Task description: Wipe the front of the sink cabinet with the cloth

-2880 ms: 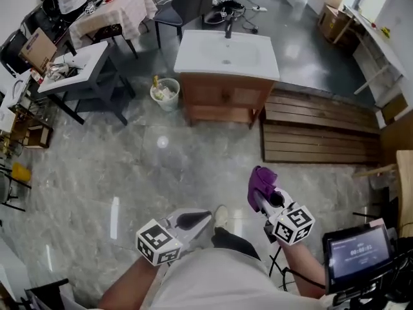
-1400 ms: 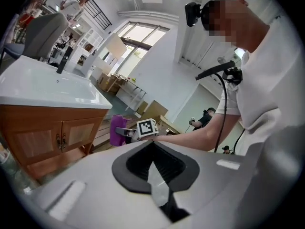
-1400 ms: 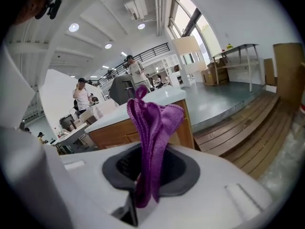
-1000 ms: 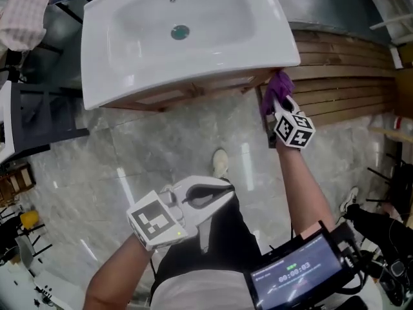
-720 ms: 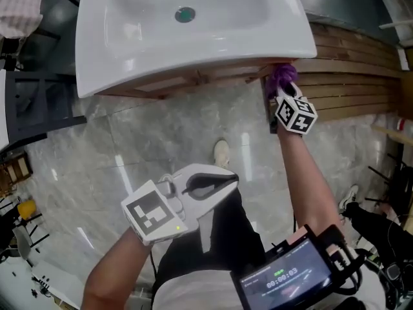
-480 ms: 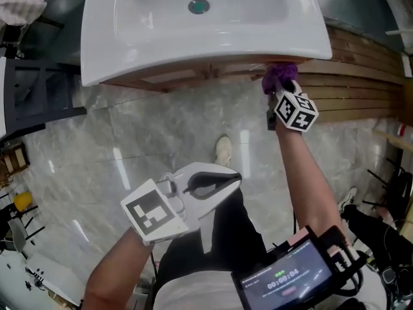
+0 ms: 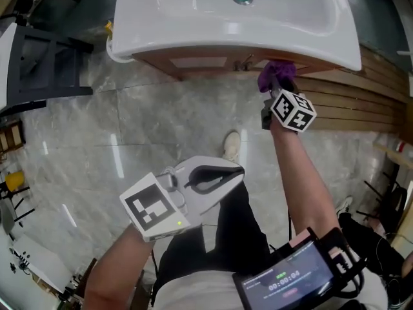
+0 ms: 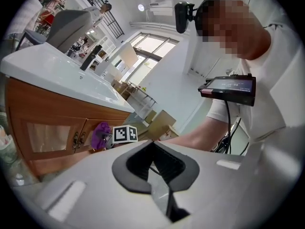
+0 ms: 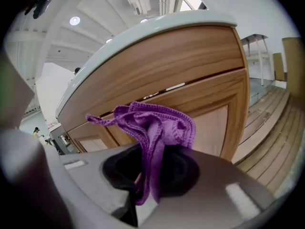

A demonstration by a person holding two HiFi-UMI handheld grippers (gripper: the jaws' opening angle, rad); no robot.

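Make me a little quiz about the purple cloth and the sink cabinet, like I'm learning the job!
1. What is the right hand-held gripper holding? A) a sponge B) a purple cloth C) a brush
2. True or false: the left hand-held gripper is holding something too.
3. Fill the gap: the cabinet under the white sink has a brown front made of ____.

Key: 1 B. 2 False: its jaws are shut with nothing between them. 3 wood.
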